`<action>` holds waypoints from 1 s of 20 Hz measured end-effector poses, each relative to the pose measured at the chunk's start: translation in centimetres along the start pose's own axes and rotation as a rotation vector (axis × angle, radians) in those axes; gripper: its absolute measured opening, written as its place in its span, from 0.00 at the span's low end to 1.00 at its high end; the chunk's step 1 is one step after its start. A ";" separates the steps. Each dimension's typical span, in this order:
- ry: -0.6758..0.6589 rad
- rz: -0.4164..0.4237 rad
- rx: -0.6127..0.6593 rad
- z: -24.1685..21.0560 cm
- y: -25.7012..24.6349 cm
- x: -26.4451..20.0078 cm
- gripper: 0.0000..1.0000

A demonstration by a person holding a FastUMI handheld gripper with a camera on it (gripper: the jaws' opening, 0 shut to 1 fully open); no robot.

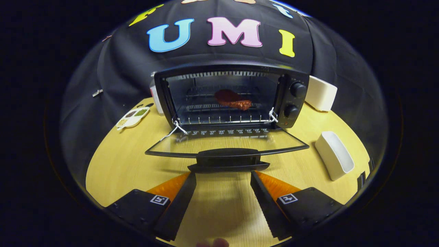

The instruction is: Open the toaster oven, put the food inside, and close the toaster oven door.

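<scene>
Fingertips of a person's hand (pixel 212 243) peek in at the near edge, just behind the gripper (pixel 223 178), mostly cut off. Its 2 fingers (pixel 180 199) point forward over the wooden table (pixel 113 164), spread wide apart and holding nothing, with bare tabletop between them. Their tips sit level and just short of the door handle (pixel 228 159), not touching it.

1 toaster oven (pixel 229 96) stands at the far middle of the table. Its glass door (pixel 226 142) is folded down flat toward the gripper, hinged on 2 thin wire arms. 1 piece of reddish-brown food (pixel 234 99) lies on the wire rack inside, right of centre. 2 round knobs (pixel 297 90) sit one above the other on the oven's right panel.

2 white rectangular dishes are on the right side: 1 dish (pixel 334 156) near the right edge, 1 container (pixel 320 93) at the far right corner beside the oven. 1 sectioned tray (pixel 133 117) with small heaps of greenish and brownish contents lies at the far left edge. A white object (pixel 156 97) behind the oven's left side is mostly hidden and hard to identify.
</scene>
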State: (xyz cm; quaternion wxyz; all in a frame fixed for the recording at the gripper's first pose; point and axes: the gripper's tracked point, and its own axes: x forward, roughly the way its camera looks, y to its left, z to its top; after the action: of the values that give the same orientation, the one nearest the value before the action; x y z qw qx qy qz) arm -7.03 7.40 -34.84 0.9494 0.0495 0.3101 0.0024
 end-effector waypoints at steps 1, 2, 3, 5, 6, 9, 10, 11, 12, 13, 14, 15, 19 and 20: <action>-0.018 0.001 0.005 0.6 0.1 -0.4 0.99; -0.037 0.000 0.008 1.2 0.0 -0.6 0.99; -0.056 0.001 0.010 1.9 0.1 -1.0 0.99; -0.093 0.001 0.012 3.4 0.1 -1.4 0.99; -0.115 0.002 0.014 4.2 0.1 -1.5 0.99; -0.173 0.003 0.014 7.1 0.1 -1.8 0.97; -0.179 0.004 0.019 7.7 0.1 -1.4 0.98; -0.179 0.010 0.028 8.1 0.1 -1.0 0.97; -0.191 0.014 0.038 8.9 0.3 -0.7 0.98; -0.208 0.009 0.046 9.7 0.3 -0.5 0.98; -0.224 0.000 0.052 10.5 -0.1 -0.2 0.98; -0.237 -0.008 0.059 11.0 -0.4 -0.3 0.98; -0.262 -0.038 0.054 13.0 -2.2 -1.0 0.98; -0.267 -0.043 0.047 13.3 -2.4 -1.5 0.98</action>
State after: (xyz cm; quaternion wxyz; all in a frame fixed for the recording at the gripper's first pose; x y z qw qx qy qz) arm -0.49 3.70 -23.54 0.9807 0.0648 0.1818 -0.0318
